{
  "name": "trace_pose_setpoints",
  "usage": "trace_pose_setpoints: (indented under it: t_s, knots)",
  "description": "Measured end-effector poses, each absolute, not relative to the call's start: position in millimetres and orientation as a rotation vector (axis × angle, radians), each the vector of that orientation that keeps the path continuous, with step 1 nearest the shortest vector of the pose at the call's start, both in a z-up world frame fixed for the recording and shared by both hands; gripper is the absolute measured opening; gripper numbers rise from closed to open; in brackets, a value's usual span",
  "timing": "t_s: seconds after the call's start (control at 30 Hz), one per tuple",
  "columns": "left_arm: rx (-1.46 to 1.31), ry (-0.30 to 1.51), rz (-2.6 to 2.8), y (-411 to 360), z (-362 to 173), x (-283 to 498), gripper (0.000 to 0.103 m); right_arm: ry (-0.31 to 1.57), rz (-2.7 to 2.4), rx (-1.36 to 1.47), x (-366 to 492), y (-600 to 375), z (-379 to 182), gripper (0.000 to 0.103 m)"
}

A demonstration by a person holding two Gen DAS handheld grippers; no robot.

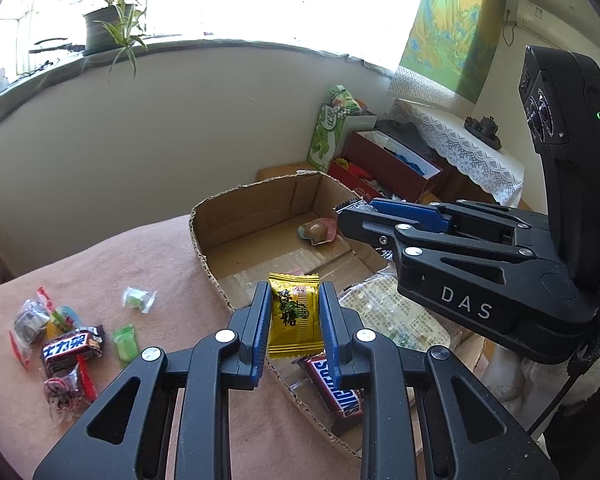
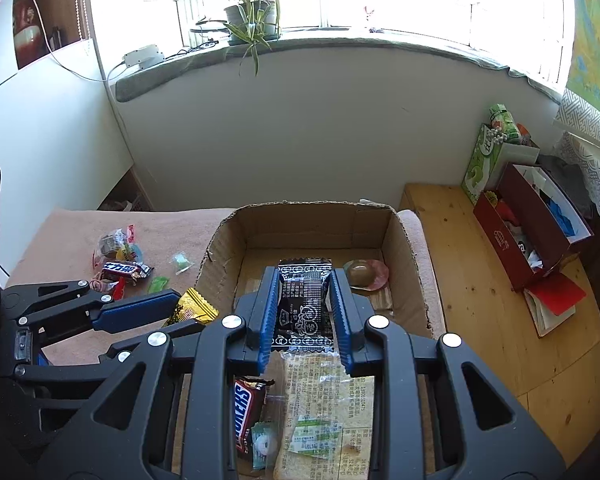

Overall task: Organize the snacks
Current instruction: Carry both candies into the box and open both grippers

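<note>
Left gripper [image 1: 294, 320]: jaws narrow, pads pressed on both sides of yellow candy packet [image 1: 296, 316]; packet upright between the blue pads, over the near-left rim of cardboard box [image 1: 236, 208].
Right gripper [image 2: 304, 312]: jaws narrow, clamped on black snack packet [image 2: 304, 300]; packet held above the box floor, mid-box.
Inside box: Snickers bar [image 2: 248, 412] at near end, clear cracker pack [image 2: 324, 412] just beside it, round pink-wrapped sweet [image 2: 366, 274] toward far right corner.
Loose snacks: small pile with dark chocolate bar [image 1: 72, 348] and green candies on pink cloth [image 1: 148, 252], left of box, well apart from it.
Left view only: right gripper from the side, just a sliver of its packet's edge showing.
Right view only: left gripper from the side with yellow packet tip; small white ring candy [image 2: 265, 446] beside the Snickers bar; wooden floor [image 2: 476, 280] right of box.
</note>
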State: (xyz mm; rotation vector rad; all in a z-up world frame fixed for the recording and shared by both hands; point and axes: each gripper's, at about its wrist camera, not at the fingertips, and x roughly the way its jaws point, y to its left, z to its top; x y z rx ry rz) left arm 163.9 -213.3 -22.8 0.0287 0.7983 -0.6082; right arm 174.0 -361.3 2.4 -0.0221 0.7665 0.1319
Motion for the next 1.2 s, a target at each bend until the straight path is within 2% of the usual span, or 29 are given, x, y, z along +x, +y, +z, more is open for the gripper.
trace_pose_setpoints:
  t_s: [0.73,0.83,0.9,0.93,1.07,1.17,1.2]
  knots:
    - [0.039,0.812,-0.641,-234.6,-21.6,171.0,0.023,0.799,0.107,0.015,192.8,-385.7,-10.8,0.027]
    - [0.04,0.812,-0.64,-235.0,-21.2,170.5,0.028,0.797,0.101,0.011,192.2,-386.1,-9.7,0.029]
    - [0.041,0.809,-0.638,-234.6,-20.5,169.6,0.032,0.793,0.092,0.012,191.2,-387.2,-9.0,0.048]
    - [0.042,0.808,-0.637,-234.3,-20.0,169.1,0.032,0.788,0.089,0.013,190.2,-387.5,-8.4,0.053]
    - [0.041,0.804,-0.634,-231.4,-18.2,166.8,0.032,0.778,0.081,0.009,187.1,-388.4,-5.2,0.058]
    - [0.038,0.798,-0.629,-229.1,-16.8,164.0,0.04,0.765,0.071,0.002,184.4,-388.0,-1.9,0.074]
    - [0.037,0.796,-0.627,-227.7,-16.1,162.5,0.041,0.76,0.068,0.002,183.2,-387.9,-0.4,0.077]
